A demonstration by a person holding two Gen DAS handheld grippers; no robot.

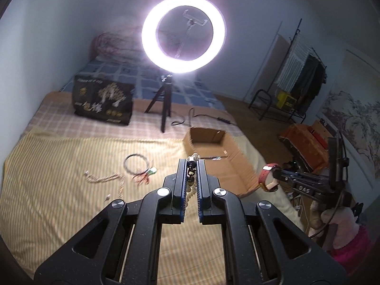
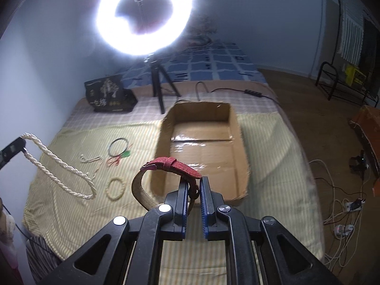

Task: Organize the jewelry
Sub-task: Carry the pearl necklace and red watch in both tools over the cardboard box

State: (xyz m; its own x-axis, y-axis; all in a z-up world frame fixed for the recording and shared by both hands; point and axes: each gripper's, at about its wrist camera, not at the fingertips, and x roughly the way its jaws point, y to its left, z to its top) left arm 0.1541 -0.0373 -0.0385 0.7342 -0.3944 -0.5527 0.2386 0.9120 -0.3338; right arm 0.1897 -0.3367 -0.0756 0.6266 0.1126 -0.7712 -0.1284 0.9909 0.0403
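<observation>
At the bottom centre of the right wrist view, my right gripper (image 2: pixel 195 185) has its fingers nearly closed on a red strap (image 2: pixel 177 165), which arcs up and left of the tips. In the left wrist view my left gripper (image 1: pixel 191 166) is likewise pinched almost shut, on a pale bead string (image 1: pixel 190 193) that hangs between the fingers; from the right camera the string droops in a long loop at the left edge, above the sheet.

I judge the step in hand is carrying both pieces to the box (image 2: pixel 234 121), which sits just beyond the strap at mid-frame. Next I need to bring the strap over the box's open top and spread the fingers, then do the same with the beads.

The box looks nearly empty: bare taped cardboard, perhaps one small item near its floor in the left view, too small to tell.

Left of the box on the sheet lie a dark ring (image 2: pixel 118 147), a short cord (image 2: pixel 91 158) and a pale bracelet (image 2: pixel 115 188). Farther up stands the ring light (image 2: pixel 144 16).
</observation>
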